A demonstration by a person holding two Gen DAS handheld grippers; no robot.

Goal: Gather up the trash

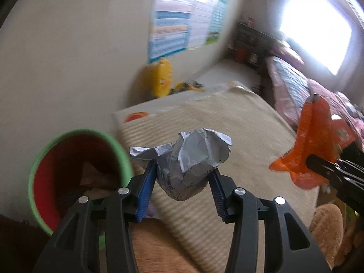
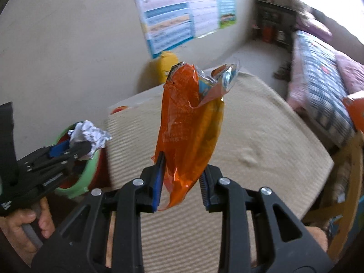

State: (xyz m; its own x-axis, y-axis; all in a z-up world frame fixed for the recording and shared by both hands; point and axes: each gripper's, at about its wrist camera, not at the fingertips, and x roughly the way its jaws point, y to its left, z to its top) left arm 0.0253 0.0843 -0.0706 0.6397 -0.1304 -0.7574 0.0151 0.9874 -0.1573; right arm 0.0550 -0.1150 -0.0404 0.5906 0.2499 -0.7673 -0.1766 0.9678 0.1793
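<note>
My left gripper (image 1: 182, 170) is shut on a crumpled silver foil wrapper (image 1: 191, 159) and holds it in the air just right of a red bin with a green rim (image 1: 77, 177). From the right wrist view the left gripper (image 2: 84, 147) and the foil (image 2: 89, 136) hang over the bin (image 2: 88, 177). My right gripper (image 2: 182, 166) is shut on an orange snack bag (image 2: 188, 122), held upright above a beige mat (image 2: 261, 141). The orange bag also shows at the right of the left wrist view (image 1: 314, 141).
The beige mat (image 1: 238, 141) covers the floor ahead; an orange scrap (image 1: 136, 116) lies at its far left corner. A yellow toy (image 1: 160, 77) stands by the wall under a poster (image 1: 182, 20). A bed with patterned bedding (image 2: 323, 86) runs along the right. The bin holds some trash.
</note>
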